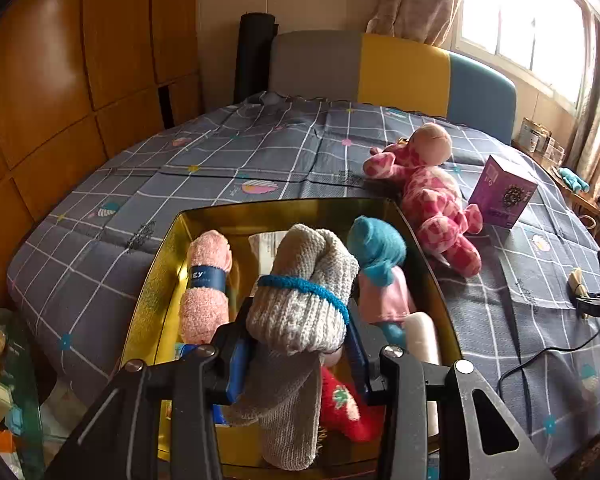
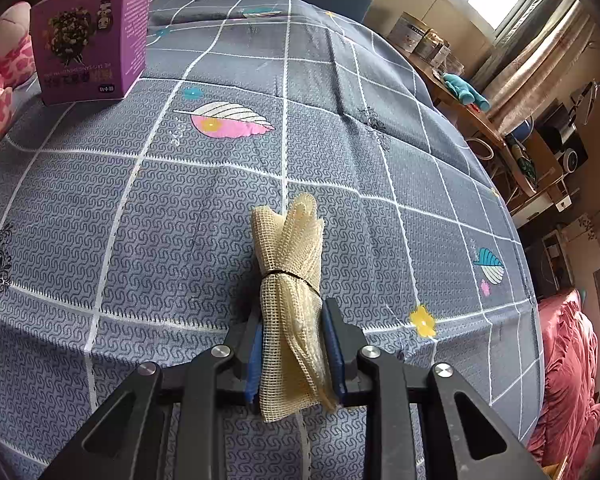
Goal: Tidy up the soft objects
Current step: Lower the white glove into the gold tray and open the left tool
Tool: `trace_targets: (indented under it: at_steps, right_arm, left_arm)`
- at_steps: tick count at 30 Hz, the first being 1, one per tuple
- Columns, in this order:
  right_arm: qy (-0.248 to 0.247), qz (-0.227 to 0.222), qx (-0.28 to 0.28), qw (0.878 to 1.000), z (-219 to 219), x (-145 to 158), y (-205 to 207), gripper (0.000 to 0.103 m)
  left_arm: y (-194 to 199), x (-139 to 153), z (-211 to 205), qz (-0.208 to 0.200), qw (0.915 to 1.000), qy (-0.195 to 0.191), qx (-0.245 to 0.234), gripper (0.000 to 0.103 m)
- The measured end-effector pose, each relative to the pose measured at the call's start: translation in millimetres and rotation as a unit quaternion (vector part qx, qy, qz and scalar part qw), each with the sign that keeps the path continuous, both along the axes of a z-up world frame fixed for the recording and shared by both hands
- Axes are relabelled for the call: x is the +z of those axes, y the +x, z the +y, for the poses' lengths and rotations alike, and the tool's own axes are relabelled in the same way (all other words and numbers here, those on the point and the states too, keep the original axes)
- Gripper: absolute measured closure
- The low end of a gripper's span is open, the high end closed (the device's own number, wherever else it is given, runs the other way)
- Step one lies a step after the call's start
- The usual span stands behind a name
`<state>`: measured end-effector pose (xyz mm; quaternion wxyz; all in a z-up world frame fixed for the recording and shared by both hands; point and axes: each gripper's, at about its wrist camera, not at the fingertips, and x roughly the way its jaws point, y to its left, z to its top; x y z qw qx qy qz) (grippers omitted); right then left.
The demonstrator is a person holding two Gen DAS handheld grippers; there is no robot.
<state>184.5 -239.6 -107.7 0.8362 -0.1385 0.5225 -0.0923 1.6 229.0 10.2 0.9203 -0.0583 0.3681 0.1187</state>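
My left gripper (image 1: 298, 312) is shut on a grey knitted sock roll (image 1: 300, 300) tied with a blue band, held above the gold tin box (image 1: 156, 272). Inside the box lie a pink towel roll (image 1: 206, 284), a blue-headed doll in pink (image 1: 378, 272), a red plush piece (image 1: 344, 404) and a white roll (image 1: 422, 336). A pink spotted plush giraffe (image 1: 432, 196) lies on the bedspread right of the box. My right gripper (image 2: 292, 312) is shut on a beige mesh cloth bundle (image 2: 290, 280) tied with a dark band, resting on the bedspread.
A purple carton (image 1: 502, 192) (image 2: 92, 36) stands upright beside the giraffe on the grey checked bedspread (image 2: 140, 220). A wooden wardrobe (image 1: 60, 80) is on the left, a headboard (image 1: 400, 72) behind. Shelves with clutter (image 2: 520, 140) line the right side. A cable (image 1: 540, 360) crosses the bed.
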Motion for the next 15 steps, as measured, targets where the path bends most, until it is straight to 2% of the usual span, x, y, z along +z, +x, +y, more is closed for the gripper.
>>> trace_targets:
  at_steps: [5,10,15]
  right_arm:
    - [-0.005,0.001,0.004,1.000,1.4,0.6,-0.9,0.077]
    - [-0.005,0.002,0.005,1.000,0.7,1.5,-1.4,0.078]
    - [-0.004,0.002,0.005,1.000,1.2,1.1,-2.0,0.078]
  left_arm:
    - [0.7,-11.2,11.9,0.014,0.9998,-0.007,0.013,0.061]
    - [-2.8,-16.4,39.9,0.015,0.9965,-0.076,0.033,0.061]
    - [-15.9,-11.2,71.7,0.004,0.9925,-0.105,0.063,0.061]
